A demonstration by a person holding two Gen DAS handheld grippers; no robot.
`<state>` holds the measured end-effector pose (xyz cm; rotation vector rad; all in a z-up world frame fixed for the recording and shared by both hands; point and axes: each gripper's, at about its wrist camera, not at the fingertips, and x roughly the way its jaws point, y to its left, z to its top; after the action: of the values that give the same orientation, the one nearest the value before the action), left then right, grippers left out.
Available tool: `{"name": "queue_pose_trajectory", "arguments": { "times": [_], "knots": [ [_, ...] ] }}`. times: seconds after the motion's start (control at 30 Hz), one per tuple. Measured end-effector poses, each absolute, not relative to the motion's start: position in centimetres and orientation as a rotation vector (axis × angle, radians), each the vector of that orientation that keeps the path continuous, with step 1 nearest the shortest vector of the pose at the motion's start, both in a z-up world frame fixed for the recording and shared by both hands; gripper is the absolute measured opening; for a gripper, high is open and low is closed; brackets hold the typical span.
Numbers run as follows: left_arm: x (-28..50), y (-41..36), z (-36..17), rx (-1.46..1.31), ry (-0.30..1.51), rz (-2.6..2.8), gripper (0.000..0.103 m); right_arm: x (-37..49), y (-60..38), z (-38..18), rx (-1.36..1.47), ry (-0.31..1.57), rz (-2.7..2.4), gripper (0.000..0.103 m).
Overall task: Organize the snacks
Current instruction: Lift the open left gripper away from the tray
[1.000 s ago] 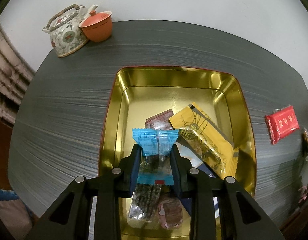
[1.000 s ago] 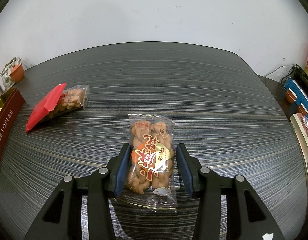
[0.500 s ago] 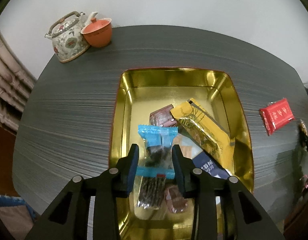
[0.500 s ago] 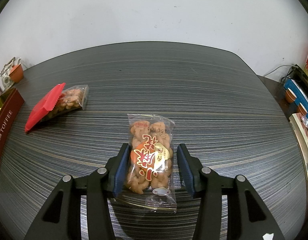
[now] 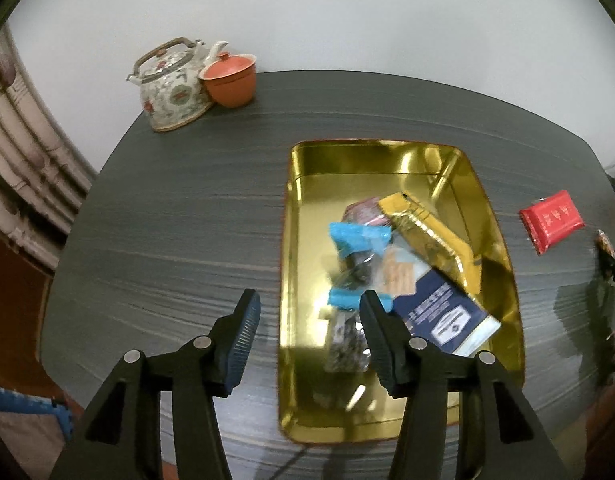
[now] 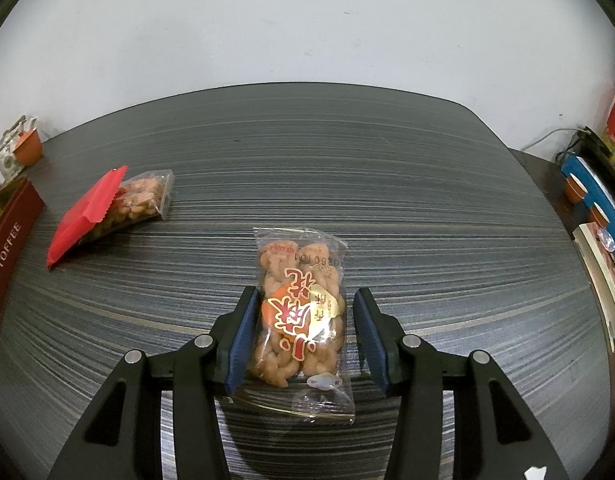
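- While hovering over the dark striped counter (image 5: 179, 216), left gripper (image 5: 307, 334) with fingers spread apart, just been opening, nothing between the pads.
- Left finger (image 5: 243, 332) above bare counter, right finger (image 5: 381, 336) above the near part of the gold tin (image 5: 303, 168).
- Released into the tin: blue-ended snack packet (image 5: 357, 264), lying loose, blurred, its dark lower end beside the right finger.
- Piled in the same tin: yellow packet (image 5: 431, 236), navy-and-white packet (image 5: 443, 312) and a reddish wrapped piece (image 5: 363, 210), overlapping one another.
- Outside the tin to the right, on the counter: red packet (image 5: 551, 220).
- At the far corner of the counter: patterned teapot (image 5: 169, 88) touching an orange cup (image 5: 229, 82).
- On the other side, right gripper (image 6: 303, 332) narrowly parted around a clear twist-snack bag (image 6: 301, 312) lying flat on the counter.
- Left pad against the bag's edge; right pad showing a slim gap from the wrapper; firm squeeze hard to confirm.
- Farther left in that view: red-topped peanut bag (image 6: 111, 208) on the counter, near the tin's dark red "TOFFEE" side (image 6: 9, 248) at the edge.
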<state>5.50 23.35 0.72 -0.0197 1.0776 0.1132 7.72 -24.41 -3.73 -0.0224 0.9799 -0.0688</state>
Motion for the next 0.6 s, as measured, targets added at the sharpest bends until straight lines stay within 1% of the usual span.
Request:
{"name": "queue_pose_trajectory", "arguments": {
  "times": [0.07,0.17,0.3,0.6],
  "knots": [
    [5.0,23.8,0.5,-0.023,1.078,0.120,0.054,7.8,-24.2,-3.7,-0.028,0.984,-0.078,0.041],
    [4.6,24.5,0.2,-0.034,1.078,0.124,0.058,7.9,-23.8,-3.5,-0.048,0.993,-0.089,0.038],
    [4.1,25.3,-0.2,-0.053,1.075,0.118,0.065,8.3,-23.7,-3.5,-0.068,1.005,-0.109,0.037],
    [3.5,27.3,-1.1,-0.095,1.052,0.149,0.068,8.3,-21.9,-2.0,-0.068,1.006,-0.119,0.037]
  ]
}}
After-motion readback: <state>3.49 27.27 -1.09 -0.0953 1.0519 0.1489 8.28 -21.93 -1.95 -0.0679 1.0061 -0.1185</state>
